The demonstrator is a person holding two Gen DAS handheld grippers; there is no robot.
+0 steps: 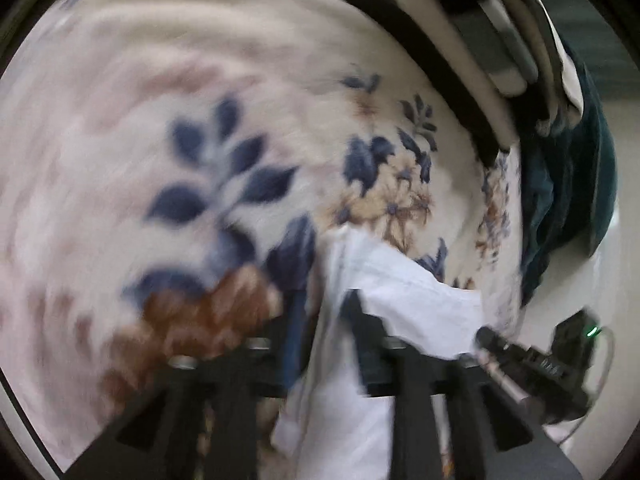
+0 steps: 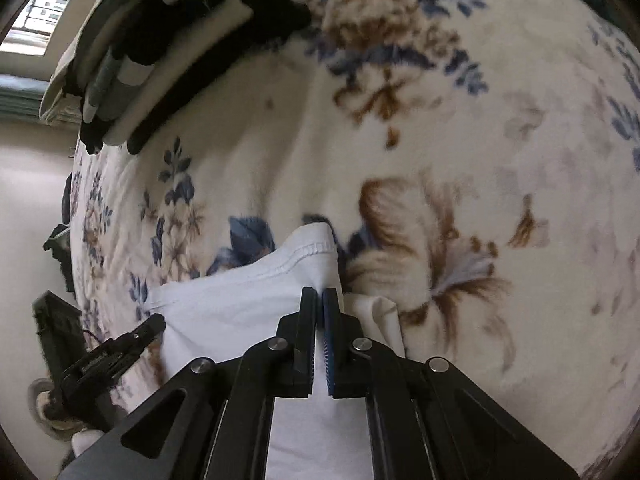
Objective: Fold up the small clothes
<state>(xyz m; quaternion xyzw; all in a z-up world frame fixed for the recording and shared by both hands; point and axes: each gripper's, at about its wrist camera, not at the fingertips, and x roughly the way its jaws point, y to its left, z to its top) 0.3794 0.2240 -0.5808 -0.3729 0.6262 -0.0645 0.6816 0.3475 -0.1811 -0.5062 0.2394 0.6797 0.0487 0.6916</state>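
A small white garment (image 2: 248,304) lies over a floral fleece blanket (image 2: 480,120) on a bed. My right gripper (image 2: 320,296) is shut on its hemmed edge, the cloth pinched between the pads. My left gripper (image 1: 324,320) is shut on the same white garment (image 1: 408,304), which hangs between its fingers; this view is blurred by motion. The left gripper shows at the lower left of the right wrist view (image 2: 120,348), holding the garment's other corner. The right gripper's tip shows in the left wrist view (image 1: 516,364).
A stack of folded black, white and grey clothes (image 2: 152,48) sits at the blanket's far edge, also in the left wrist view (image 1: 460,52). A dark teal cloth (image 1: 568,184) hangs at the bed's side. Pale floor (image 2: 28,200) lies beyond the bed edge.
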